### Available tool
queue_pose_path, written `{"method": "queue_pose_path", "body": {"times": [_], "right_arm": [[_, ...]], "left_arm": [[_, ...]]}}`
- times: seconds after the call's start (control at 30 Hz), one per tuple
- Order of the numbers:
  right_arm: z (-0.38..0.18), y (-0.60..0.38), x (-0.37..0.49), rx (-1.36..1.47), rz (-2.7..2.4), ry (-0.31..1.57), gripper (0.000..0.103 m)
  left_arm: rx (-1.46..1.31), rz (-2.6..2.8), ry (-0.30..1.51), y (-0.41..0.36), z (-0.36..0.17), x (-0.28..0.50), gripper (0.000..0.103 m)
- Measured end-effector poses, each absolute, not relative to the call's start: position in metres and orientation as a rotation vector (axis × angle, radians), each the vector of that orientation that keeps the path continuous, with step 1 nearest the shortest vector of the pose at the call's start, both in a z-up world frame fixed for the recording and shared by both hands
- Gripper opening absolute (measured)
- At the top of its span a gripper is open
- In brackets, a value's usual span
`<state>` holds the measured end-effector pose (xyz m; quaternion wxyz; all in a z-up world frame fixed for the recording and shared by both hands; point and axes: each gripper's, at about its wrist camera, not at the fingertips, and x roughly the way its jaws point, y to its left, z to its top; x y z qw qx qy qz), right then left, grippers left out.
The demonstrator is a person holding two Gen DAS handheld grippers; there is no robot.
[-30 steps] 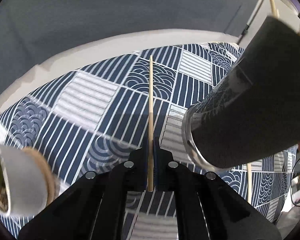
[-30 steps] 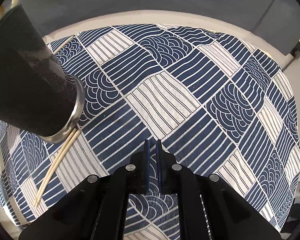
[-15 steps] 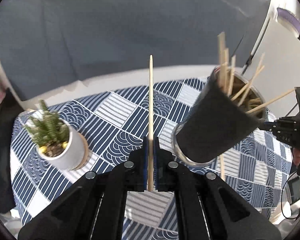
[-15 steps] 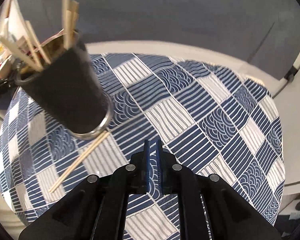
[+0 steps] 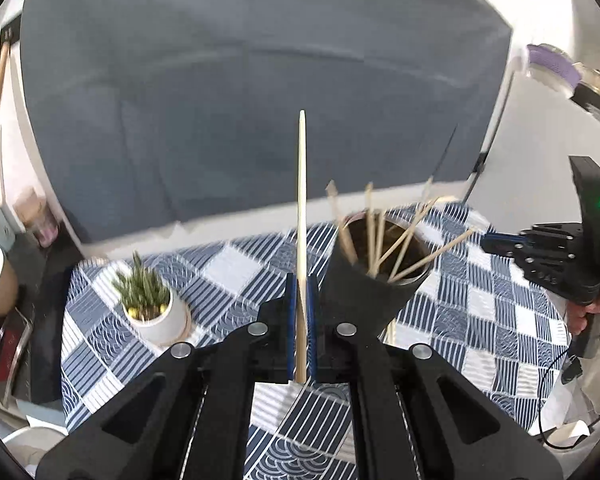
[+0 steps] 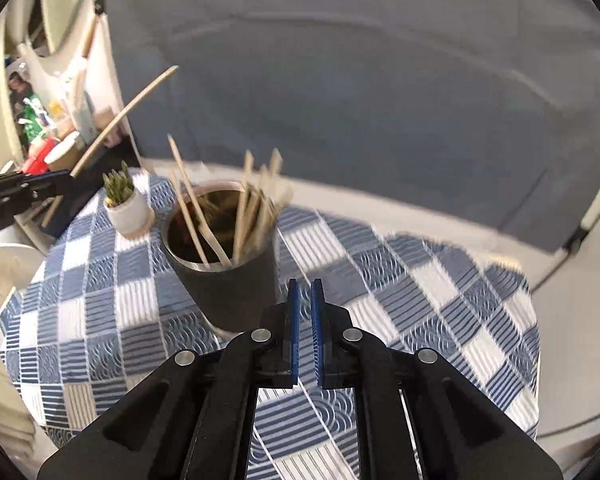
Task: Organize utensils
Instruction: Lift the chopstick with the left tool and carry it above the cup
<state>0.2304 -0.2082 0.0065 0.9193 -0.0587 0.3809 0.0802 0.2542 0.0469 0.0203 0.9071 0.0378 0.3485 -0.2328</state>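
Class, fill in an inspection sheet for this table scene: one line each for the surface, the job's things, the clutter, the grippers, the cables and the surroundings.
Surface: round table under a blue-and-white patterned cloth.
Job's things: dark cup stands upright on the cloth, full of wooden chopsticks; one single chopstick is clamped in the left gripper.
Clutter: small potted plant on the cloth, apart from the cup.
Grippers: left gripper shut on the single chopstick, above the table; right gripper shut, nothing between its pads.
Cables: a thin dark cable hangs below the right gripper's handle.
Surroundings: grey wall panel behind the table; crowded shelf to one side, contents blurred.
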Motion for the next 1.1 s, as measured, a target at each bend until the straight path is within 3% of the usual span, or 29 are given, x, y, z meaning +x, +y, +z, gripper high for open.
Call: {"method": "queue_pose_path", "body": {"times": [0.37, 0.8, 1.1], "right_arm": [[0.054, -0.205, 0.239, -0.045, 0.264, 0.645, 0.006], [0.029, -0.208, 0.264, -0.006, 0.344, 0.597, 0.006], [-0.001, -0.199, 0.283, 0.032, 0.379, 0.555, 0.006]], "left_arm": [[-0.012, -0.647, 0.542, 0.006, 0.067, 0.259, 0.005], [-0.203, -0.774, 0.397, -0.012, 0.015, 0.290, 0.005], [-0.320, -0.827, 0.397, -0.009, -0.034, 0.319, 0.005]]}}
